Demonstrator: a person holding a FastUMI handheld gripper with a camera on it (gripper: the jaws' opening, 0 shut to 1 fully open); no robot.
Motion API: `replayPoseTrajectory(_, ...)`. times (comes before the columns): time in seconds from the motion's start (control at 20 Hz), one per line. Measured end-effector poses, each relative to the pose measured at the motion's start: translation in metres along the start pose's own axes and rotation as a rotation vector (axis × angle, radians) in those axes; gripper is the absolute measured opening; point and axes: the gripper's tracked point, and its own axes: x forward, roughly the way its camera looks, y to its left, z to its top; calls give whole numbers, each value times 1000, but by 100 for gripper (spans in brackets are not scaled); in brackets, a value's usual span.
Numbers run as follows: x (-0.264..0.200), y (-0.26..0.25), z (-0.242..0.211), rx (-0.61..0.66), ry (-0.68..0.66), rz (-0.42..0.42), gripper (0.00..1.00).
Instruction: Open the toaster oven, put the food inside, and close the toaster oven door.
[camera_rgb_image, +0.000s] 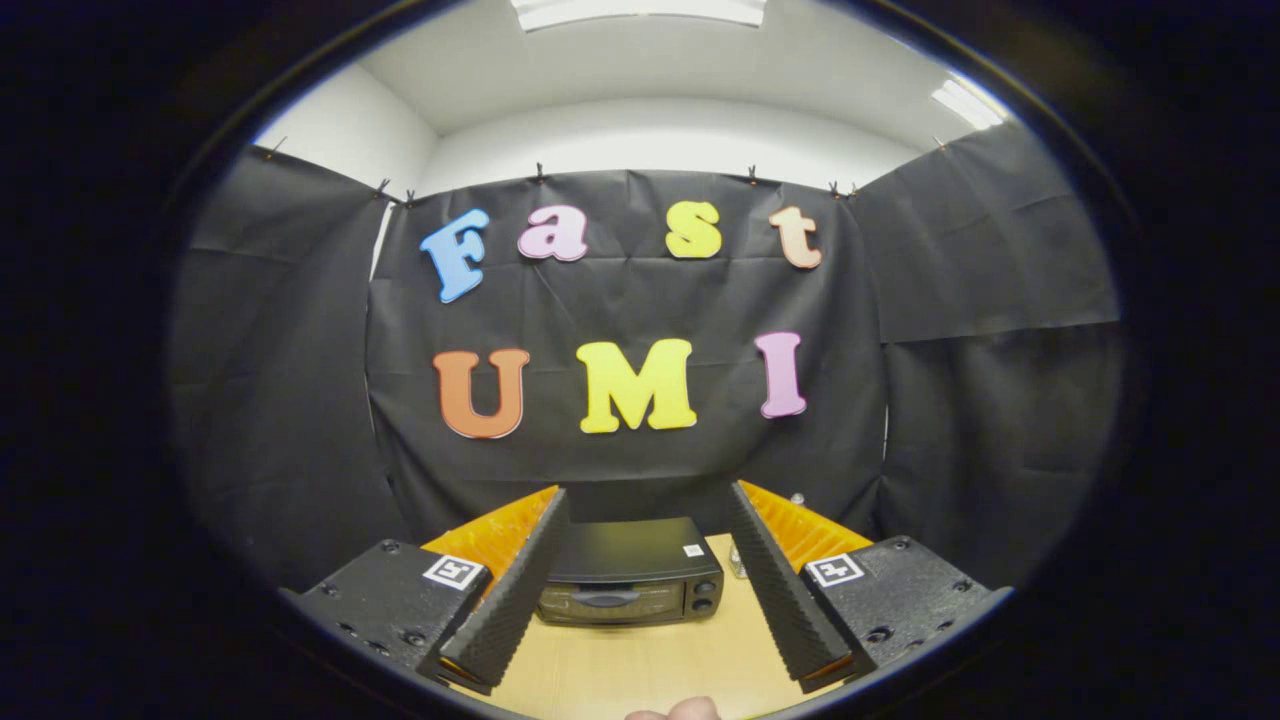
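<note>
Fingers spread wide, holding nothing; gripper raised above wooden table. Toaster oven at 12 o'clock beyond fingertips, seen between them, door closed, two knobs on right side. Small white sticker on oven top, writing too small to read. Food item partly seen at 6 o'clock.

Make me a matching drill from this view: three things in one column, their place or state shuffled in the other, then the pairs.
Things:
1. toaster oven
2. gripper
3. table

Place or state:
A. open, holding nothing
B. door shut, seen between the fingers, beyond them
C. bare light wood beneath the fingers

Pairs: 1-B, 2-A, 3-C
</note>
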Motion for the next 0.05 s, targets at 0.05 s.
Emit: replayPoseTrajectory(0.05, 0, 2, -2, 5, 5, 6, 100)
